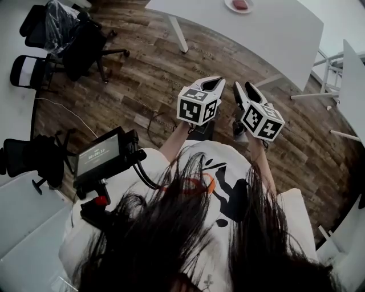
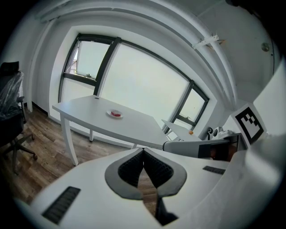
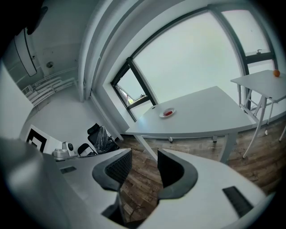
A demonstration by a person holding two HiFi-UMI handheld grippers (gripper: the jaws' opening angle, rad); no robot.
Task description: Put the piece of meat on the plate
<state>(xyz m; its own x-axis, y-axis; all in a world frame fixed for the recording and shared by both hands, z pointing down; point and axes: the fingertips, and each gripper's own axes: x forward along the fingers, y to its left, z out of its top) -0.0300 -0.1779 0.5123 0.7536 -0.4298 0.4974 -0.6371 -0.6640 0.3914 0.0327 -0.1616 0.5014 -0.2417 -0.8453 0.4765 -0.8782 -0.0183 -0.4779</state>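
Red meat (image 1: 240, 4) lies on a small white plate (image 1: 231, 7) on the white table (image 1: 274, 28) far ahead. Both show small in the left gripper view (meat (image 2: 116, 114), plate (image 2: 112, 112)) and in the right gripper view (meat (image 3: 167, 113), plate (image 3: 173, 110)). My left gripper (image 1: 211, 84) (image 2: 143, 150) is shut, tips touching, holding nothing. Beside it, my right gripper (image 1: 246, 86) (image 3: 144, 154) has its jaws a little apart, with only floor showing between them. Both grippers hang over the wooden floor, well short of the table.
Black office chairs (image 1: 74, 40) stand at the left. A second white table (image 1: 351, 74) (image 3: 263, 85) stands to the right, with a small orange object (image 3: 276, 73) on it. The near table's legs (image 1: 178, 31) reach the floor ahead. A screen device (image 1: 100, 155) hangs at my chest.
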